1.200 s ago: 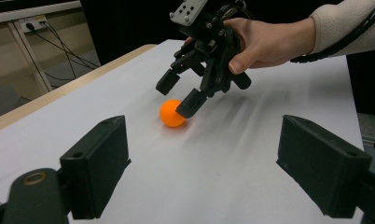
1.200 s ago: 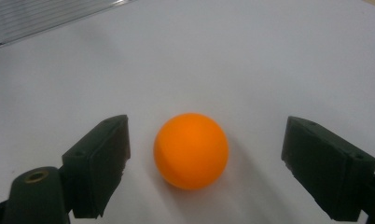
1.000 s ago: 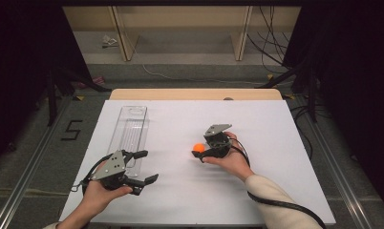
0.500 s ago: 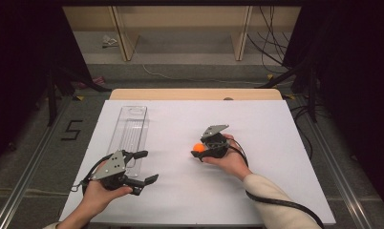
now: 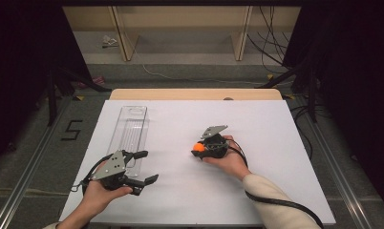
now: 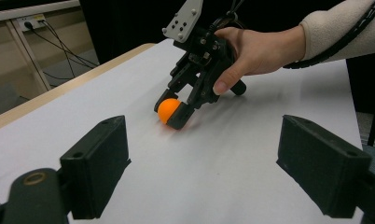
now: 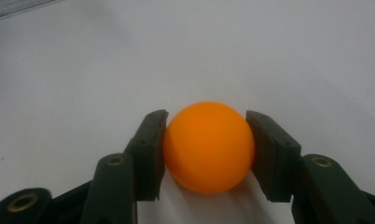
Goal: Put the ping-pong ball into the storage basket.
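- Starting at the left, I hold the left gripper (image 5: pixel 141 167) low over the white table (image 5: pixel 276 143), jaws spread wide with nothing between them, just beside the near end of the clear tray (image 5: pixel 130 129)
- Moving to the middle, the tray lies lengthwise on the table and looks bare, so my guess is the ball is meant to go in there
- Over on the right, the right gripper (image 5: pixel 199 150) has just been closing its jaws, and in the right gripper view both pads press on the orange ball (image 7: pixel 208 145)
- The ball sits on the table, well apart from the tray; I judge the grasp done, with lifting, carrying and releasing left
- It looks round, smooth, matte orange, unmarked and undented, pinched across its widest part
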`<state>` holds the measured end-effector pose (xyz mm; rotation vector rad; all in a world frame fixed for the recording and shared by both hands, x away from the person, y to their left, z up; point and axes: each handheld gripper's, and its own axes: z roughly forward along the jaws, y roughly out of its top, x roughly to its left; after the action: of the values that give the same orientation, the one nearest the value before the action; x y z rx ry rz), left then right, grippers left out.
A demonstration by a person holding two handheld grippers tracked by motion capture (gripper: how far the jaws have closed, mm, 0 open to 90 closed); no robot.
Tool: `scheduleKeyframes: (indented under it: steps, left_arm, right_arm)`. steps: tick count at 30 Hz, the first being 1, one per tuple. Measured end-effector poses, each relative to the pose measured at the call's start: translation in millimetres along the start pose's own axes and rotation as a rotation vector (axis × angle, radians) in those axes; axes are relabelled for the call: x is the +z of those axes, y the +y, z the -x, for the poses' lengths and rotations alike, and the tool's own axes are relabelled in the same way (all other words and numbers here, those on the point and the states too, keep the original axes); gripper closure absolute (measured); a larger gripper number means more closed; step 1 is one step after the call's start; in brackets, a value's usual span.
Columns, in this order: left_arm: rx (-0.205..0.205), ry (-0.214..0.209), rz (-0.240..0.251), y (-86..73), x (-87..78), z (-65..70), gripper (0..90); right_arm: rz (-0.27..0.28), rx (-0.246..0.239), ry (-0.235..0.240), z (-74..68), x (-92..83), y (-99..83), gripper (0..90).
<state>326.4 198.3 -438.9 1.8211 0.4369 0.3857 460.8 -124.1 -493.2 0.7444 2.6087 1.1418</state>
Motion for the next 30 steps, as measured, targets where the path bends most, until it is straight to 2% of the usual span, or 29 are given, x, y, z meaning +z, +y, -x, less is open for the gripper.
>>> scheduleKeyframes:
  steps: [16, 30]
  left_arm:
    - [-0.001, 0.0, 0.0, -0.1, 0.0, -0.1, 15.9]
    - [-0.001, -0.001, -0.001, 0.0, -0.2, 0.2, 16.0]
  right_arm:
    - [0.021, -0.003, -0.006, -0.9, -4.0, 4.0, 51.1]
    - [0.062, -0.003, -0.006, -2.2, -11.6, 12.2, 51.2]
